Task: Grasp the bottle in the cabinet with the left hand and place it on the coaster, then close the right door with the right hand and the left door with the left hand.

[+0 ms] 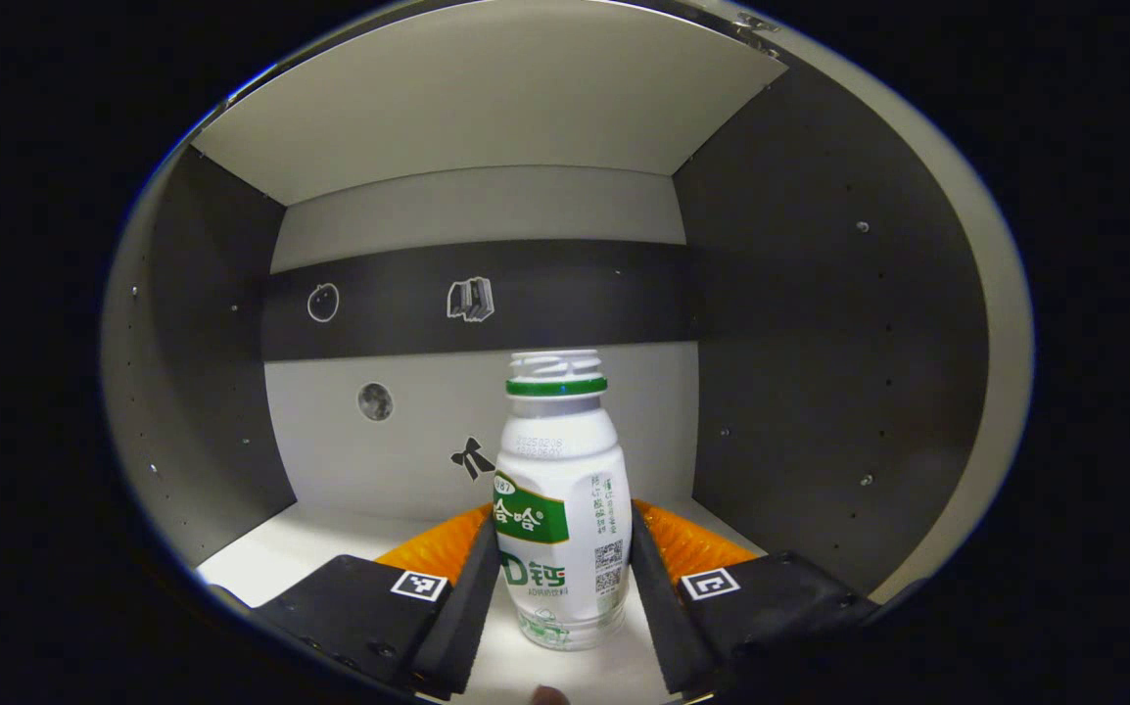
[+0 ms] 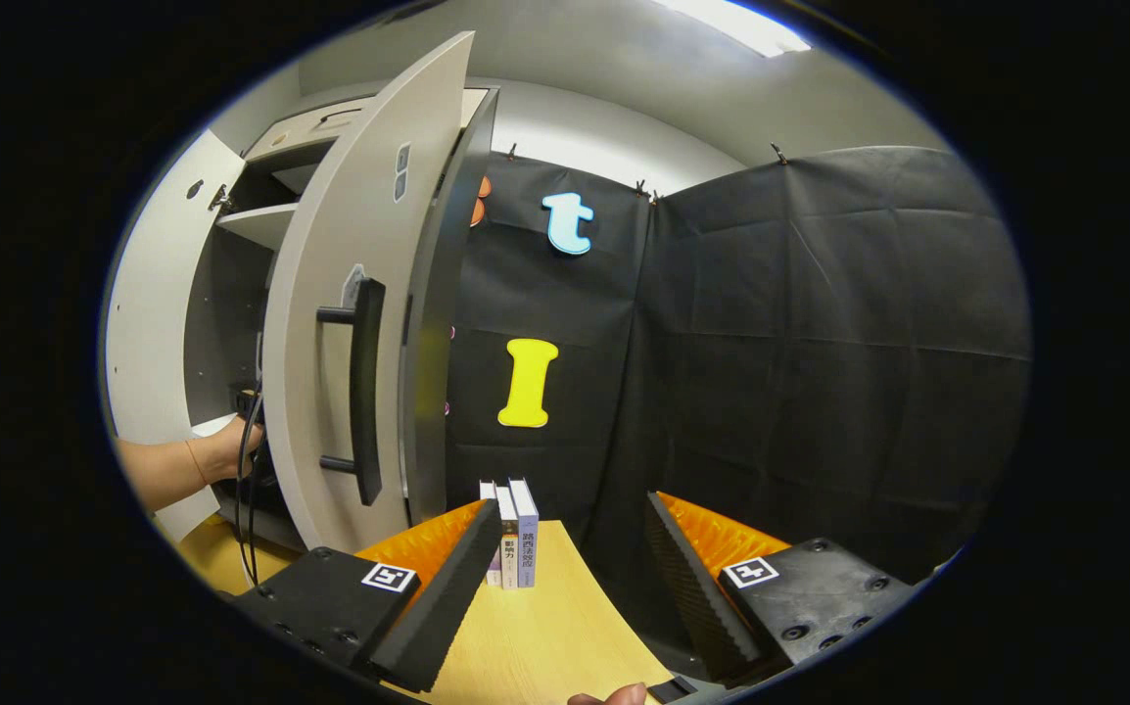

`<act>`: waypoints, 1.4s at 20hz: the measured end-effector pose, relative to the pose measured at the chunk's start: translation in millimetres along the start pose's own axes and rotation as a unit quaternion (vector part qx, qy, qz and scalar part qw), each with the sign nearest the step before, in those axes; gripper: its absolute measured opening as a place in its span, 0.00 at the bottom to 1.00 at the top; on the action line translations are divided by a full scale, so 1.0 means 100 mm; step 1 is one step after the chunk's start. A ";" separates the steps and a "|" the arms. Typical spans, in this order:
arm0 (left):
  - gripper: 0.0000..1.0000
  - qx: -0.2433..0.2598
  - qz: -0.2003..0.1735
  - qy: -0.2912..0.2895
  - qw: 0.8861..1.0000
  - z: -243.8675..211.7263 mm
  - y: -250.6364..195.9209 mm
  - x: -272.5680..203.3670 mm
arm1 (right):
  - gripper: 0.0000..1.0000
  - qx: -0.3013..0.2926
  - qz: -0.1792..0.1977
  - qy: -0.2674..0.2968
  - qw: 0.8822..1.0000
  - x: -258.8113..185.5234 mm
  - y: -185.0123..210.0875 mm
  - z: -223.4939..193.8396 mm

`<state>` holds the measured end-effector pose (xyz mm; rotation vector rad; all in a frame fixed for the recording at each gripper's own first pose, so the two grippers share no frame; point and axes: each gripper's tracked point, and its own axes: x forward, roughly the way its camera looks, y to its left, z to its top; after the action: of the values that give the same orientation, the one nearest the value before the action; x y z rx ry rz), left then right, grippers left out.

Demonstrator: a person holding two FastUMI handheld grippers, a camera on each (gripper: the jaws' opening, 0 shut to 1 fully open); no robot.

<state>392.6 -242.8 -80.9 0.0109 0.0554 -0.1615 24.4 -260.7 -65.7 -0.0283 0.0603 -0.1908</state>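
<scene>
A white bottle [image 1: 561,490] with a green label and a green ring under its cap stands upright on the white cabinet shelf [image 1: 281,553]. My left gripper [image 1: 563,514] is inside the cabinet, shut on the bottle's body with a finger pressed to each side. In the right gripper view the cabinet's right door [image 2: 330,343] stands open, edge toward me, with its black handle [image 2: 366,392] facing me. My right gripper [image 2: 575,501] hangs open over the wooden table [image 2: 565,636], to the right of that door, holding nothing.
A forearm [image 2: 173,465] reaches into the cabinet behind the open door, with a black cable [image 2: 247,490] hanging beside it. The pale left door [image 2: 149,323] stands open at far left. Three books [image 2: 511,534] stand upright on the table near the door's lower edge.
</scene>
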 end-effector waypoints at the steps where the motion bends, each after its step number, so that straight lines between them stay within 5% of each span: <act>1: 0.72 0.005 -0.001 -0.005 1.000 0.07 0.02 -0.12 | 0.98 0.002 0.004 -0.004 1.000 -0.01 0.05 0.03; 14: 0.72 0.012 0.005 -0.036 0.999 0.55 0.79 -2.45 | 0.98 0.019 0.086 -0.041 0.995 -0.35 0.95 0.38; 28: 0.71 -0.014 0.015 -0.055 0.998 -0.28 0.92 -3.68 | 0.98 0.011 0.146 -0.063 0.987 -0.55 1.73 0.57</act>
<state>43.1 -92.1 -87.9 -0.0243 -0.0525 -0.1314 6.7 -78.8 -11.1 -0.0087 -0.0635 0.1043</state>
